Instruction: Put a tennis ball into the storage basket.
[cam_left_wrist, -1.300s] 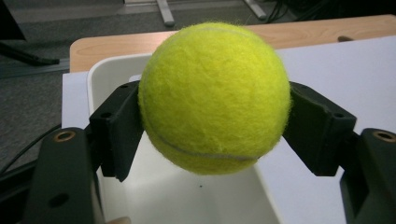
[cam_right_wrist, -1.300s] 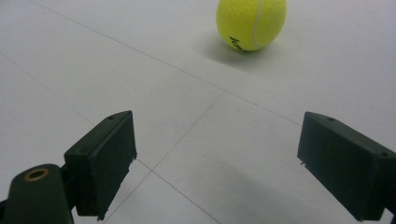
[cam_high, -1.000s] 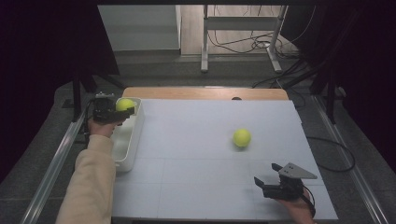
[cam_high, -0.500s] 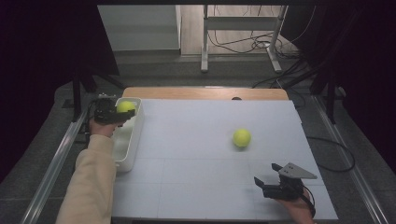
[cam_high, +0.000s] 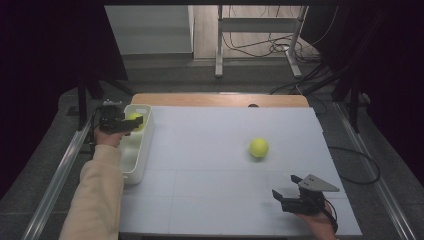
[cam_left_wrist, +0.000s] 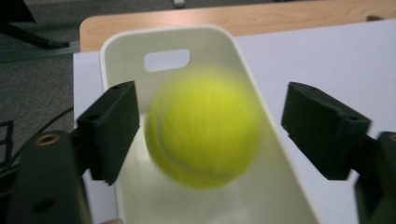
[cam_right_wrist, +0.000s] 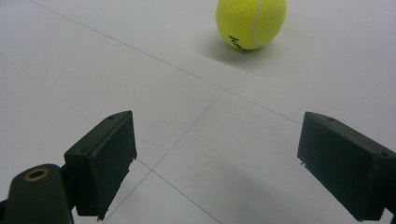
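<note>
Having been let go since 0.5 s ago, 1 ball (cam_left_wrist: 203, 128) is dropping blurred between the spread left gripper (cam_left_wrist: 210, 135) jaws into the bin (cam_left_wrist: 168, 39), while the right gripper (cam_right_wrist: 224, 163), also spread, is being held short of the other ball (cam_right_wrist: 251, 21).

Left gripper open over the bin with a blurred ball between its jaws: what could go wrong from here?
The blurred ball looks released above the white bin; it might bounce out over the low rim. The left gripper hangs close over the bin and could knock it. The second ball lies loose, so the open right gripper could nudge it rolling.
</note>
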